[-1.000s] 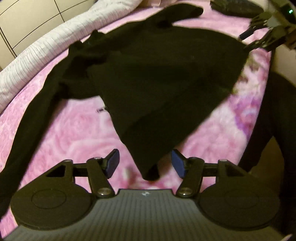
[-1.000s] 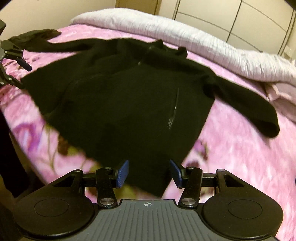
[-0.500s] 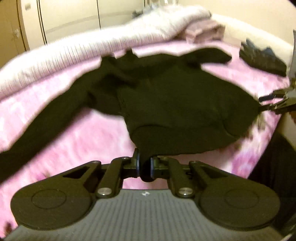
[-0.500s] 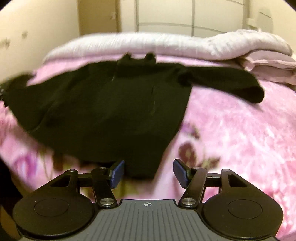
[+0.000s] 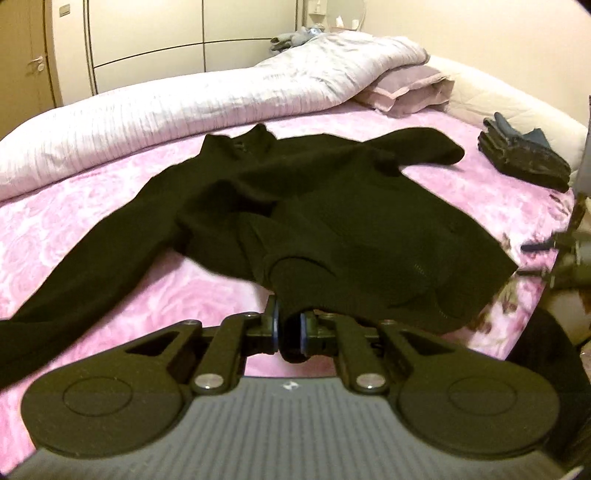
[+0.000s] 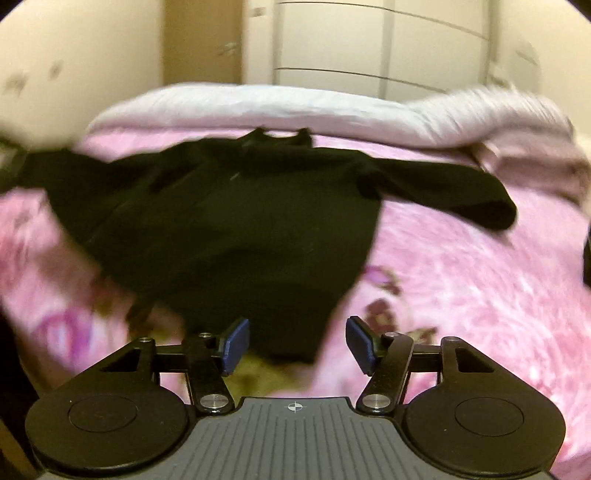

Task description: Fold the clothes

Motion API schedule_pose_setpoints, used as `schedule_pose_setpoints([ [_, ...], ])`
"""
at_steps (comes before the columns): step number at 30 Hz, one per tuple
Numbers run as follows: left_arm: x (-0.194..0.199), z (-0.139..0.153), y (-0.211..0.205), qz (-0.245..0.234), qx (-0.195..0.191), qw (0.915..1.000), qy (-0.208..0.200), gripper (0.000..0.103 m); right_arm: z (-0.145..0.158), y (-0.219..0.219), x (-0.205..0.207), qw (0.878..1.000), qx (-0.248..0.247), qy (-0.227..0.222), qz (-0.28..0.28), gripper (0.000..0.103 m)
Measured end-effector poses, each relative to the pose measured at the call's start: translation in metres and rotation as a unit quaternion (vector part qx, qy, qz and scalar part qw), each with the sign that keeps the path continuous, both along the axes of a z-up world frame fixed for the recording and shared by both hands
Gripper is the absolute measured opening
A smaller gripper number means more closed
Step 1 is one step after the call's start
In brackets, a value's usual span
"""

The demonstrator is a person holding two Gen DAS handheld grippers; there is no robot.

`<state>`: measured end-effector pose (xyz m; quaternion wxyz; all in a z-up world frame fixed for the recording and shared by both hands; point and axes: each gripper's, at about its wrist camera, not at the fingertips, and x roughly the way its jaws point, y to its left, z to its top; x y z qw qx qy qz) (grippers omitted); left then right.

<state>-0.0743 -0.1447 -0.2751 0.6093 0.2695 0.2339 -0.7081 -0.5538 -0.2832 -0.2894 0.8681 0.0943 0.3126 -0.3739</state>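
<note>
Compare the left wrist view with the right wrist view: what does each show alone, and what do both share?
Left wrist only: left tongs shut on the black sweater's hem, a dark folded pile, a pillow. Right wrist only: right tongs open with the hem corner between them, unpinched. Both: the sweater on the pink bedspread, the white duvet, the wardrobe doors.

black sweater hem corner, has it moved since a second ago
Yes: the left gripper has closed on the black sweater hem and lifted it off the pink bedspread.
</note>
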Motion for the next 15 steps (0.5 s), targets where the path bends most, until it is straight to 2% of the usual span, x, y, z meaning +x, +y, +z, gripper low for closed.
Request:
schedule_pose_setpoints([
  [6, -0.005, 0.001, -0.006, -0.015, 0.007, 0.9996, -0.022, 0.008, -0.023, -0.020, 0.003, 0.998, 0.009, -0.015, -0.058, 0.063],
  [9, -0.002, -0.007, -0.007, -0.008, 0.021, 0.9995, -0.022, 0.008, -0.023, -0.028, -0.002, 0.998, -0.008, -0.012, -0.066, 0.063],
  [13, 0.010, -0.013, -0.013, 0.010, 0.040, 0.9992, 0.003, 0.008, -0.012, -0.027, -0.012, 0.999, -0.009, -0.026, -0.044, 0.063],
  [15, 0.015, -0.014, -0.018, 0.014, 0.046, 0.9988, 0.012, 0.008, -0.010, -0.016, -0.011, 1.000, -0.012, -0.011, -0.013, 0.063],
])
